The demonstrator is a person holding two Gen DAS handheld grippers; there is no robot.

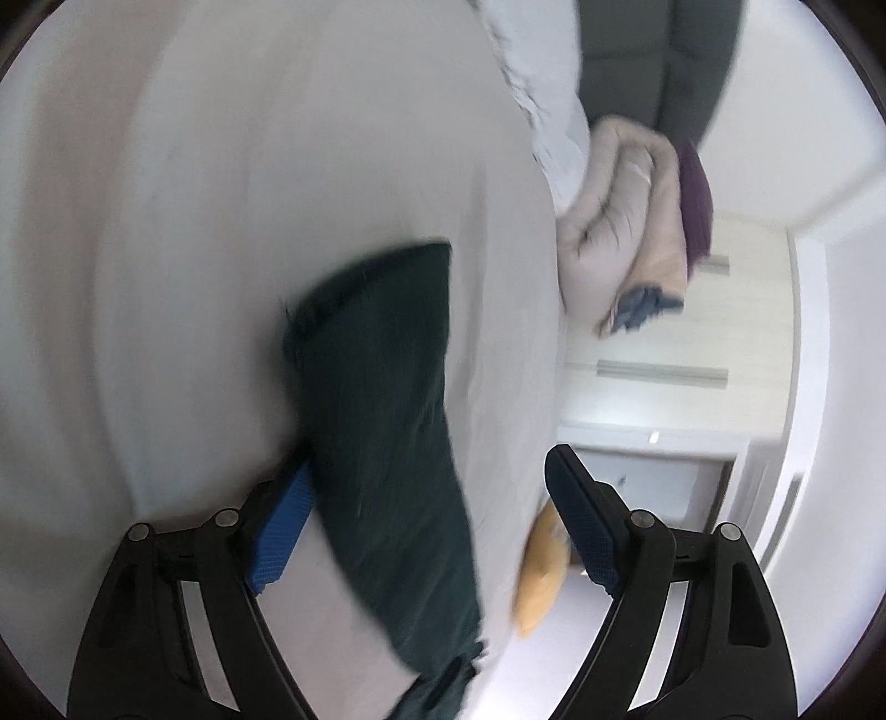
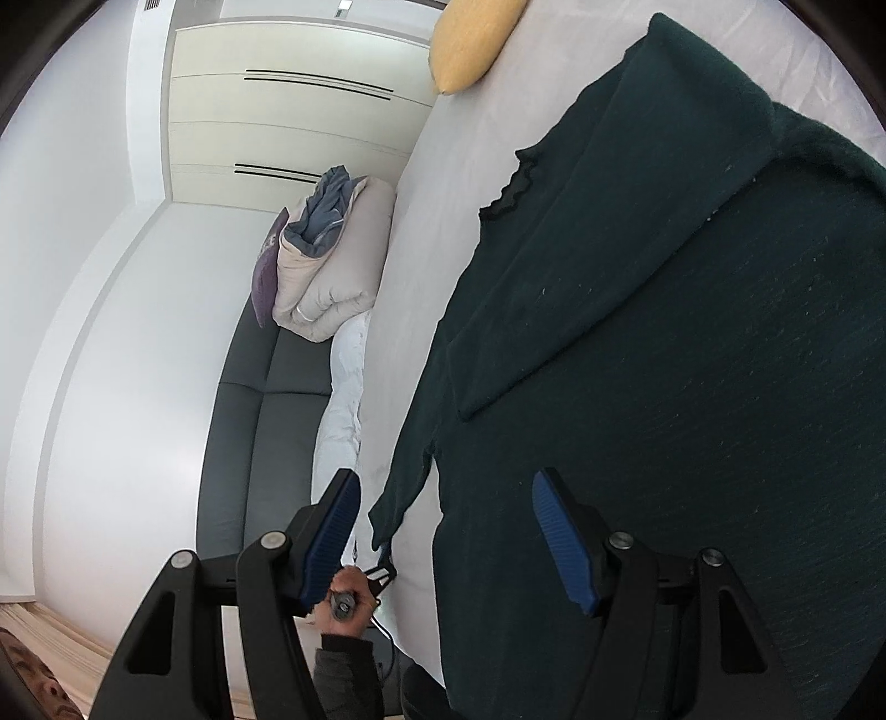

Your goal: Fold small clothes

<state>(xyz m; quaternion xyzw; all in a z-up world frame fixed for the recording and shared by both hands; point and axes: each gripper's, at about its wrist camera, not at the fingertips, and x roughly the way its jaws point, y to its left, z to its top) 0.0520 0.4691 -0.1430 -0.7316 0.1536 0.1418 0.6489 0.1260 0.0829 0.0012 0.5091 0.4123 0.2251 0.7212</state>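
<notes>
A: Bed sheet (image 2: 421, 183), pale. Dark green top (image 2: 664, 360) lies flat, long axis running away from right gripper (image 2: 443, 526).

B: Right's nearer, jaws wide, empty. Left gripper (image 1: 426, 498) wide too, sleeve betw. pads, not pinched.

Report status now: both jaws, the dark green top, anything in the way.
Left gripper jaws open, empty. Right gripper jaws open, empty. Dark green top on white sheet, sleeve folded across. Nothing on it.

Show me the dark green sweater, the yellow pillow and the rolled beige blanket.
dark green sweater (image 2: 692, 387), right wrist view, middle of its body
yellow pillow (image 2: 470, 39), right wrist view, its lower half
rolled beige blanket (image 2: 338, 266), right wrist view, its side
</notes>
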